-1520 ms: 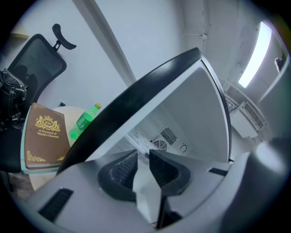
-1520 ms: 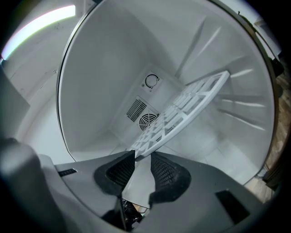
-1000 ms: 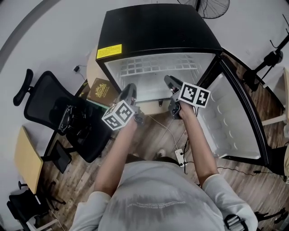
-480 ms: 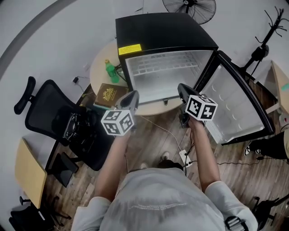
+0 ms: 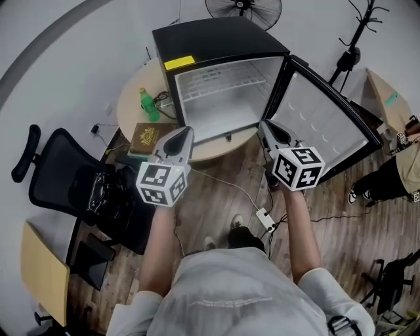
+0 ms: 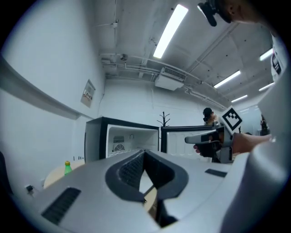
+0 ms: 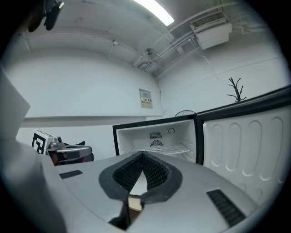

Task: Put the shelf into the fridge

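The black mini fridge [image 5: 220, 39] stands on a round table [image 5: 134, 98] with its door [image 5: 325, 121] swung open to the right. A white wire shelf [image 5: 216, 73] lies level inside it, also seen in the right gripper view as the shelf [image 7: 166, 149]. My left gripper [image 5: 186, 131] and right gripper [image 5: 264, 125] hover side by side in front of the fridge mouth, clear of it. Both point level at the fridge [image 6: 122, 141]. The left gripper [image 6: 144, 152] is shut on nothing, and the right gripper [image 7: 143, 154] is likewise shut and empty.
A green bottle [image 5: 147, 105] and a brown book [image 5: 147, 138] lie on the table left of the fridge. A black office chair [image 5: 72, 190] stands at the left. A power strip [image 5: 266, 220] with cables lies on the wooden floor. A person [image 5: 397, 174] stands at the right; a fan [image 5: 243, 6] is behind.
Both grippers have drawn back from the fridge mouth toward me and risen. The head view has pulled away, so the fridge looks smaller and farther.
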A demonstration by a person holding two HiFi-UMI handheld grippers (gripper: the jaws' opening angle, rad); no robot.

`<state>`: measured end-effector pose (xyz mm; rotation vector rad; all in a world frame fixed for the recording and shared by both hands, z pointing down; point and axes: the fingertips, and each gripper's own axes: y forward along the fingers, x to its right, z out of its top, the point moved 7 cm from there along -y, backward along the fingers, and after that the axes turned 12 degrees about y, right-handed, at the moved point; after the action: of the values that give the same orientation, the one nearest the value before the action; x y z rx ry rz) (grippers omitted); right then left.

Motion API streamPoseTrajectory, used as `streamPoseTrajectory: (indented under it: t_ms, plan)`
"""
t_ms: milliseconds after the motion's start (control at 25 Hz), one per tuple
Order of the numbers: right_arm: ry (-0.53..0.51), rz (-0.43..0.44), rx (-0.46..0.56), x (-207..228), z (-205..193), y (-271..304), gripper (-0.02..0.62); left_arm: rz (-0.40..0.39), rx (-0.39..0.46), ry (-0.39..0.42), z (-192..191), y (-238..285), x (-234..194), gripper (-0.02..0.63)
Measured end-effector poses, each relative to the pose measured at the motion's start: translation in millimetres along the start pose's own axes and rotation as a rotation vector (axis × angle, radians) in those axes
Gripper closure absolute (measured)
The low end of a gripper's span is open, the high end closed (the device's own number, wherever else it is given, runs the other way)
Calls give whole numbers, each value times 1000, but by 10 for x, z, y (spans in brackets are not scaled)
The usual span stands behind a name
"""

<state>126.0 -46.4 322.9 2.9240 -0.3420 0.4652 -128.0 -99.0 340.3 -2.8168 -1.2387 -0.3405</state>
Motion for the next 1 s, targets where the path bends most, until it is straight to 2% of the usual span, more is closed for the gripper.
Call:
streamPoseTrajectory:
  t_ms: [320, 560, 1000]
  plan:
    - [-113, -15, 62, -312, 88, -549, 580, -10, 91, 93, 308, -384, 152, 588]
    - [-92, 39, 86, -505, 139, -784, 580, 1, 103, 222, 541, -583, 312, 588]
    - [-182, 47, 93, -784, 187, -1010, 580, -23, 136, 237, 680, -800, 416, 588]
